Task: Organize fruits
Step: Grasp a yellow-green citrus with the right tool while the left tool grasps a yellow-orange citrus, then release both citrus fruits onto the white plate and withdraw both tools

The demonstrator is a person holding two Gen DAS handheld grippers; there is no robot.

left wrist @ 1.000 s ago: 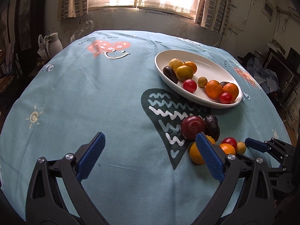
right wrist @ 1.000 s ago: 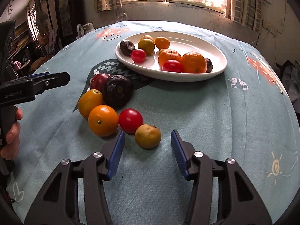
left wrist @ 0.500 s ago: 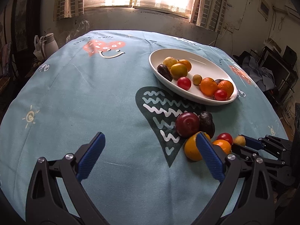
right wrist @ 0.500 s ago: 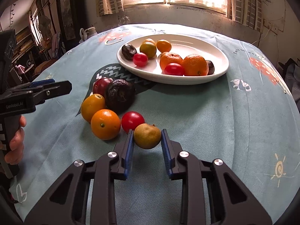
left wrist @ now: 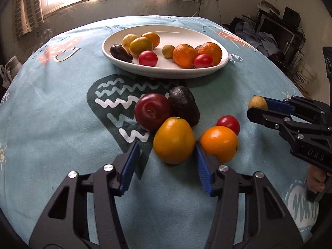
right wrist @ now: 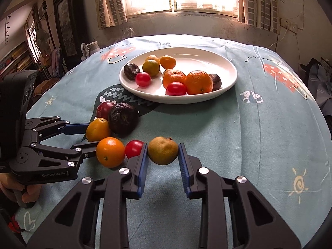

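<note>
Blue tablecloth [right wrist: 249, 134], right gripper [right wrist: 162, 155] clamping brownish fruit [right wrist: 162, 153] — left gripper [left wrist: 166, 155] straddling yellow fruit [left wrist: 173, 140]

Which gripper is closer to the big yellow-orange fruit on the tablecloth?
Left. The left gripper straddles the big yellow-orange fruit, one finger on each side. The right gripper is off to its right, shut on the small brownish-yellow fruit.
</note>
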